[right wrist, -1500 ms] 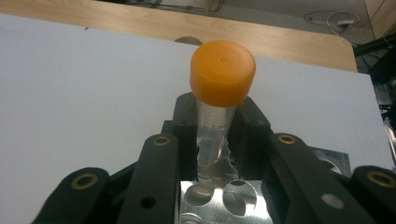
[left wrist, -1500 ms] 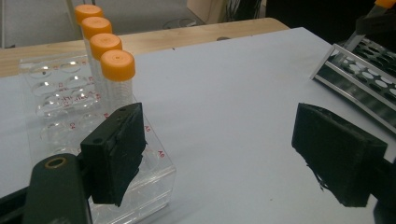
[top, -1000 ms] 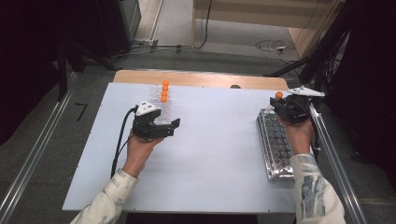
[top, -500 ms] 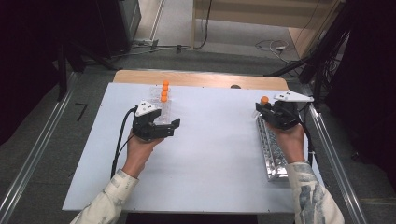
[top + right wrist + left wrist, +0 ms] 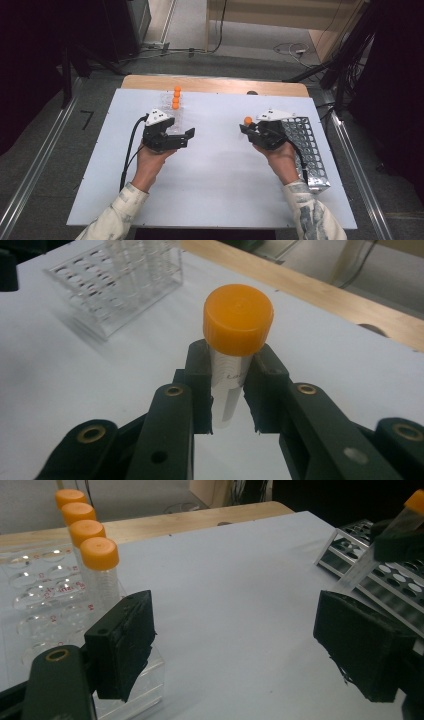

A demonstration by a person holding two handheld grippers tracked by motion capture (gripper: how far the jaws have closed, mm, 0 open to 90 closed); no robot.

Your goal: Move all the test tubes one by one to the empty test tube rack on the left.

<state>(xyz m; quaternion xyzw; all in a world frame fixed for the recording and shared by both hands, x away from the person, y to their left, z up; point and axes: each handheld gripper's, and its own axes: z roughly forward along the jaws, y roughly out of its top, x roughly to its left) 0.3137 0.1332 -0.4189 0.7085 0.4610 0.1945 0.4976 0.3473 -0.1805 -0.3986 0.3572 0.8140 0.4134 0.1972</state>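
The right tongs (image 5: pixel 248 126) are gripping a tube (image 5: pixel 236 345) just below its orange cap, holding it above the white desk (image 5: pixel 220 170), beside the metal rack (image 5: pixel 305 145) and well apart from the clear rack (image 5: pixel 40 595). The left tongs (image 5: pixel 186 137) are hanging wide open with nothing between the jaws, hovering just beside the clear rack where four more orange-capped tubes (image 5: pixel 97 572) are standing in a row.
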